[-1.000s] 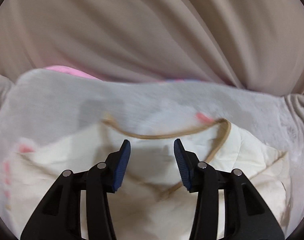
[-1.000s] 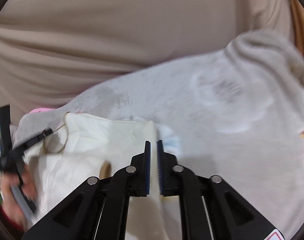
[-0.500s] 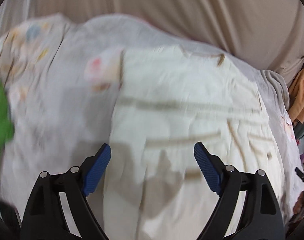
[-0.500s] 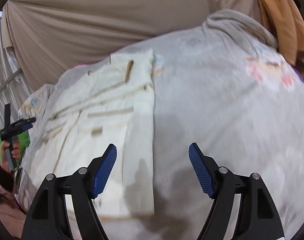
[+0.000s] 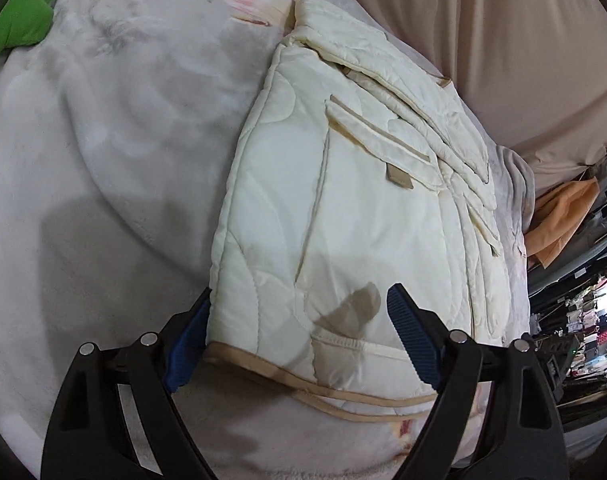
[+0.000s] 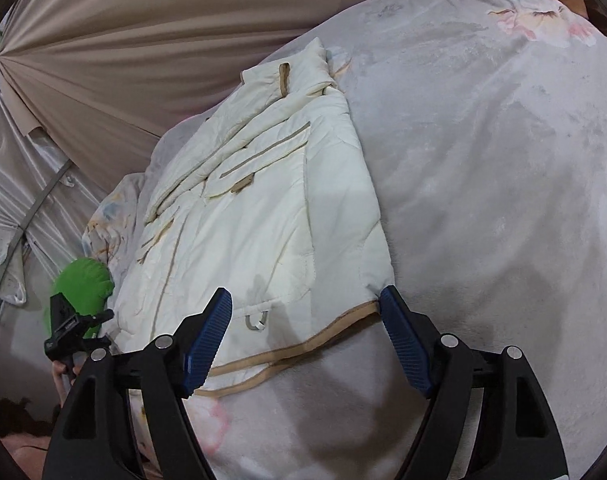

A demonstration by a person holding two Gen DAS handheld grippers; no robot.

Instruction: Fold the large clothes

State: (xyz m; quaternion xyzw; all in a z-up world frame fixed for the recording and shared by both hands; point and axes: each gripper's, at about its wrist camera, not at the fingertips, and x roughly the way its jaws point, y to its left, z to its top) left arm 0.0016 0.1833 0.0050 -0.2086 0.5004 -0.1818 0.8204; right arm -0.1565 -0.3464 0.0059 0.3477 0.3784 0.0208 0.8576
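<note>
A: In the left wrist view our left gripper (image 5: 297, 334) has just been opening; its jaws stand wide across the near left hem corner of the cream quilted jacket (image 5: 355, 200), pressing nothing. The jacket lies lengthwise on the grey floral blanket (image 5: 115, 152), collar toward the far edge by the beige curtain (image 5: 503, 32).

B: In the right wrist view our right gripper (image 6: 303, 336) has also just been opening, and it straddles the tan-trimmed hem (image 6: 287, 354) at the near right corner, not yet pinching.

A: Then, in our judgement, we lower both, pinch through all the layers at the hem, and lift evenly.

B: Yes, and carry the hem toward the collar, keeping the side edges aligned.
</note>
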